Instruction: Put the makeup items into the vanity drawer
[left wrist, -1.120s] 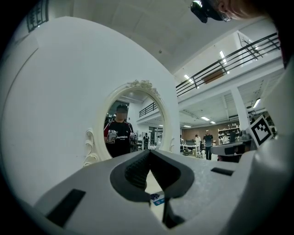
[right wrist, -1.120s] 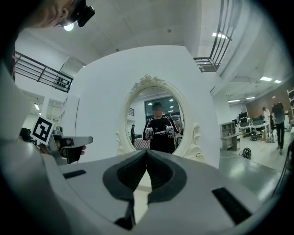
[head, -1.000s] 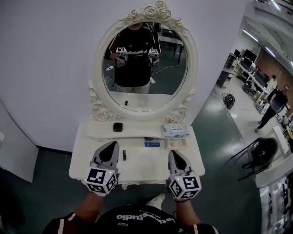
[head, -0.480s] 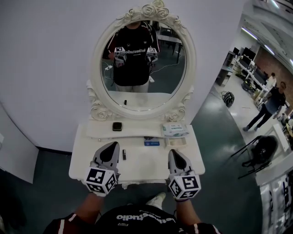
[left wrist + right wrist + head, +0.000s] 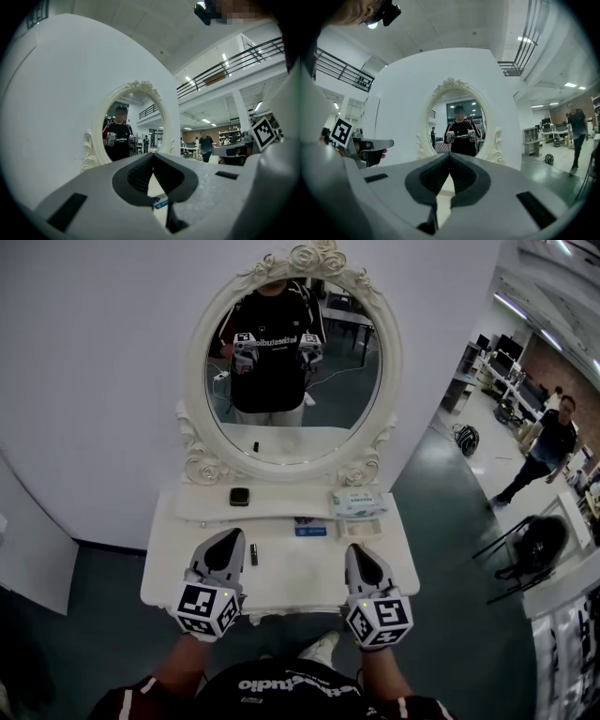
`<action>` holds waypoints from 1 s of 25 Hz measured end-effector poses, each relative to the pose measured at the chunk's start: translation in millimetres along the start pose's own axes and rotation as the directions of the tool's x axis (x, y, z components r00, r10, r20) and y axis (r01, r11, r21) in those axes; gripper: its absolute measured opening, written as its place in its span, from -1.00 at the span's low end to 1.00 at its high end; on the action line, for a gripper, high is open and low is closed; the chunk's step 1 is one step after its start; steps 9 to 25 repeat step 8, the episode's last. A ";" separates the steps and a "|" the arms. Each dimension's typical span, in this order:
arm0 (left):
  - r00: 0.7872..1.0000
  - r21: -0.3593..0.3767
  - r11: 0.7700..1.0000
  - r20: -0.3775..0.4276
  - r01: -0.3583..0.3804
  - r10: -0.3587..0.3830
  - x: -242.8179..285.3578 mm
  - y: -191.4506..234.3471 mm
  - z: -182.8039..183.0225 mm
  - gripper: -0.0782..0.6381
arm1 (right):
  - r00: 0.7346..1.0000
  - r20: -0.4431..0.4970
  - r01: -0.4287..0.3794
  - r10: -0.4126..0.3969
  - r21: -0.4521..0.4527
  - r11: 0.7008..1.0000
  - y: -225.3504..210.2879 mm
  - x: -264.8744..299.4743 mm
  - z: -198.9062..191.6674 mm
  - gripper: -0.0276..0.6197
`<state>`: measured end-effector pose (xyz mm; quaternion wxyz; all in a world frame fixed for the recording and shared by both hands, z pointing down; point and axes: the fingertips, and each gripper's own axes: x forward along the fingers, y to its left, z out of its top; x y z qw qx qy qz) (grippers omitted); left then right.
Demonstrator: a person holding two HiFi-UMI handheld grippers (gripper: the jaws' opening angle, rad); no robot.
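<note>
On the white vanity [image 5: 281,582] lie a small dark tube [image 5: 253,554], a blue flat item [image 5: 311,532], a dark square compact [image 5: 240,496] on the raised shelf, a wipes pack [image 5: 357,504] and a pale small tray [image 5: 362,530]. My left gripper [image 5: 228,540] hovers over the tabletop's left part, just left of the tube, shut and empty. My right gripper [image 5: 357,554] hangs over the right part, shut and empty. In the left gripper view its tips [image 5: 152,155] meet; the blue item [image 5: 161,203] shows below. In the right gripper view the tips [image 5: 449,155] meet too. No drawer front shows.
An ornate oval mirror [image 5: 295,362] stands at the vanity's back against a white wall and reflects the person with both grippers. Dark floor surrounds the vanity. At the right, a person [image 5: 544,446] walks in an open hall with desks, and a dark chair [image 5: 530,554].
Both grippers hold still. The person in the hall at the right has walked closer and to the left.
</note>
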<state>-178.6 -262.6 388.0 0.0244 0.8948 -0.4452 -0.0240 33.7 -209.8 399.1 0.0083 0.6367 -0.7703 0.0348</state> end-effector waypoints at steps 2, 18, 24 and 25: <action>1.000 0.001 1.000 0.002 0.000 0.000 -0.7 0.5 1.1 -0.77 | 1.000 -0.001 0.001 -0.001 -0.002 1.000 0.9 -0.7 0.2 -0.91; 1.000 -0.001 1.000 0.013 0.003 -0.003 -1.0 3.2 5.1 -0.77 | 1.000 -0.003 0.004 -0.004 -0.013 1.000 4.1 -1.8 1.6 -0.91; 1.000 -0.001 1.000 0.013 0.003 -0.003 -1.0 3.2 5.1 -0.77 | 1.000 -0.003 0.004 -0.004 -0.013 1.000 4.1 -1.8 1.6 -0.91; 1.000 -0.001 1.000 0.013 0.003 -0.003 -1.0 3.2 5.1 -0.77 | 1.000 -0.003 0.004 -0.004 -0.013 1.000 4.1 -1.8 1.6 -0.91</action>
